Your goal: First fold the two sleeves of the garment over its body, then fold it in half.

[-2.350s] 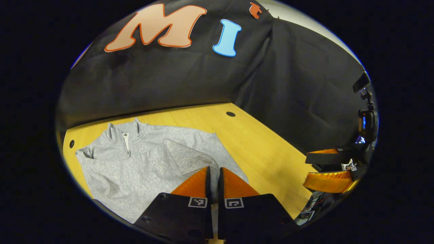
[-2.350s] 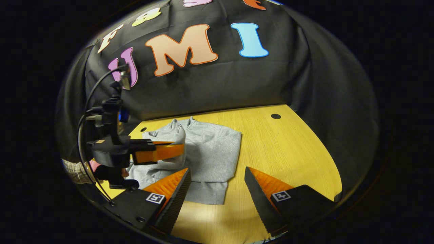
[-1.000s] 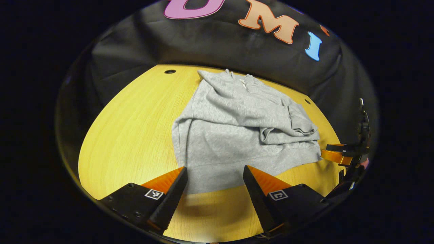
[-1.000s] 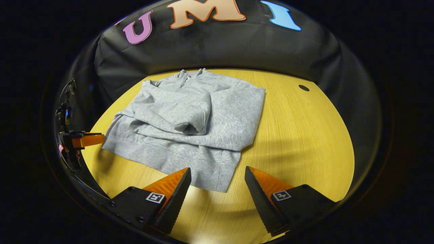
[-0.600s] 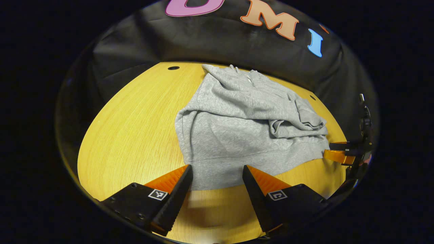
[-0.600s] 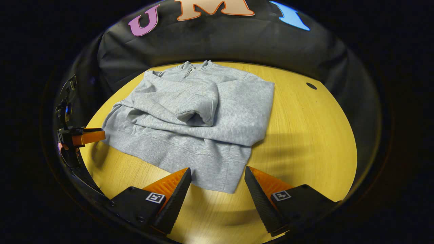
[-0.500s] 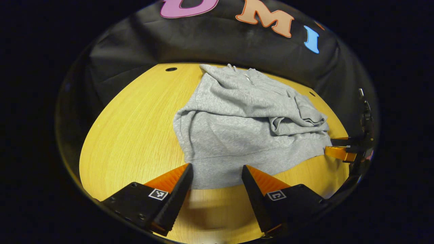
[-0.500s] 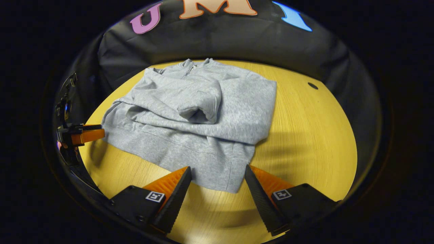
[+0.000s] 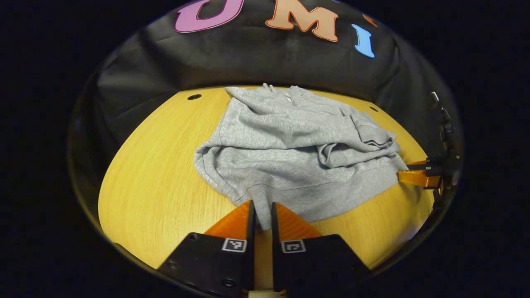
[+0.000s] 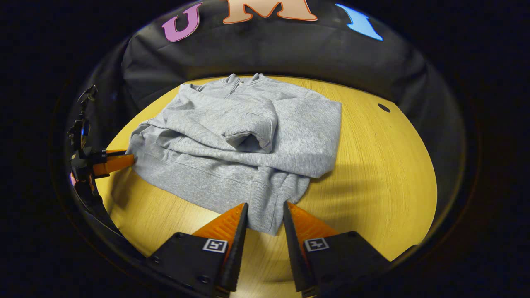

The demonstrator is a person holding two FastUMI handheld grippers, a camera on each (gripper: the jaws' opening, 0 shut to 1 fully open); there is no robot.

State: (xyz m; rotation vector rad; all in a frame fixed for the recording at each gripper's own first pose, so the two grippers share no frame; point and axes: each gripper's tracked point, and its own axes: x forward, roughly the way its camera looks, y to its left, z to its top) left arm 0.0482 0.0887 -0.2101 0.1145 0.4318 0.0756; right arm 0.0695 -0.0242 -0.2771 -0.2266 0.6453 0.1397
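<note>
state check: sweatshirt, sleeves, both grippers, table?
Grey zip-neck sweatshirt: lying flat on the table, not yet folded in half.
Sleeves: both folded over the body.
Left gripper: jaws shut on the hem's left corner.
Right gripper: jaws narrowed around the hem's right corner; contact unclear.
Yellow wooden table: sweatshirt on it.

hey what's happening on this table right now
A person with a gripper in each hand is folding a grey sweatshirt on a wooden table. Both sleeves already lie over its body. The left gripper and right gripper each pinch a corner of the bottom hem, seemingly ready for the fold in half.
</note>
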